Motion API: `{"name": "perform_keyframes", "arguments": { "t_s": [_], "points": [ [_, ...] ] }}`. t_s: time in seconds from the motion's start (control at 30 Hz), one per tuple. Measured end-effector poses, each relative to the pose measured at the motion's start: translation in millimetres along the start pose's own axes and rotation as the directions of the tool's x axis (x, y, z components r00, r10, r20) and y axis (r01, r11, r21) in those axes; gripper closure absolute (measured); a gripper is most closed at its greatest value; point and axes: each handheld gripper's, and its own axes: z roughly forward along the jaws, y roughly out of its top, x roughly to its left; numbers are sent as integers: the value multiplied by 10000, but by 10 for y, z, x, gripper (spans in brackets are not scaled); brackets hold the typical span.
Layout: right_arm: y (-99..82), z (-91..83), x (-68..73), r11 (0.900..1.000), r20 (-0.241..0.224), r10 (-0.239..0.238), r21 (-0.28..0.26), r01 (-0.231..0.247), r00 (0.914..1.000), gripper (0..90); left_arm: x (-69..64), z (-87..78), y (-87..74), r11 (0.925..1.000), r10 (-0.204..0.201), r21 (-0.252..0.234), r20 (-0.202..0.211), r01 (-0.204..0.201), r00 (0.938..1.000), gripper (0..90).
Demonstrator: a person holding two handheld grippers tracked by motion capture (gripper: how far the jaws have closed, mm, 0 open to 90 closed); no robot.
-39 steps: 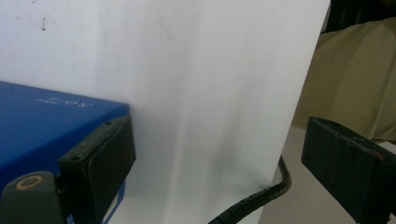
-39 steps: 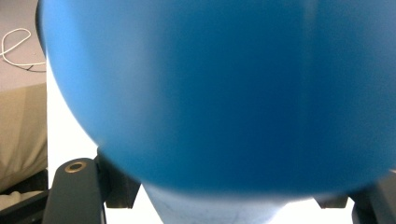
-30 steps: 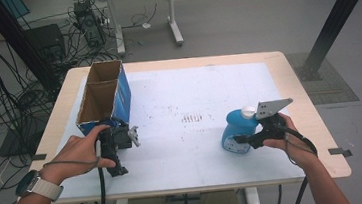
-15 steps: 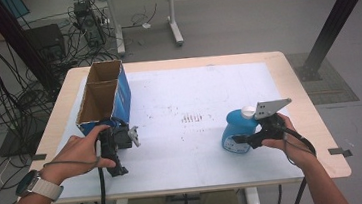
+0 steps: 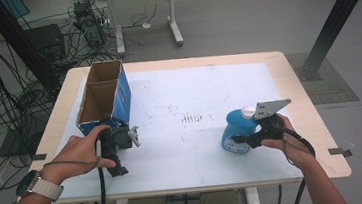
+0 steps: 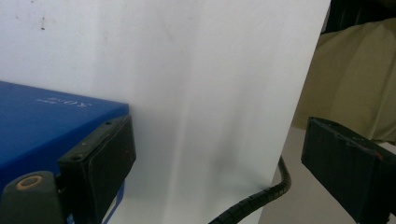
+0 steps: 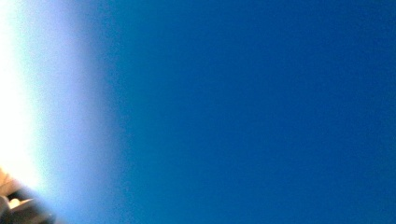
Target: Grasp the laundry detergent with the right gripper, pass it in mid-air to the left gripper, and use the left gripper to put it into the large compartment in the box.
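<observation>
A blue bottle (image 5: 239, 124) with a white cap (image 5: 247, 110) stands on the white table top at the right. My right gripper (image 5: 238, 139) reaches in from the right and is shut on the bottle's lower body; its jaws have just been closing with the bottle between them. Blurred blue bottle wall (image 7: 257, 112) sits right against the camera in the right gripper view. My left gripper (image 5: 117, 166) rests at the near end of an open blue cardboard box (image 5: 103, 97). Its jaws stand wide open (image 6: 219, 158) with only table between them, and the box (image 6: 42, 121) lies just outside one jaw.
The white sheet (image 5: 193, 96) covers most of the wooden table (image 5: 317, 134). The near table edge and the person's lap (image 6: 355, 79) lie close to the left gripper. Another desk, cables and a black post stand on the floor beyond.
</observation>
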Motion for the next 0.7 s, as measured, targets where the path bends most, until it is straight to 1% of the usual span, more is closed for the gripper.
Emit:
{"name": "perform_keyframes", "arguments": {
  "t_s": [0.7],
  "points": [
    [-35, 20, -15, 9996, -163, 175, -236, -179, 9997, 353, 4, 10, -1, 10000, 0, -34, 10, 0, 10000, 104]
  ]
}}
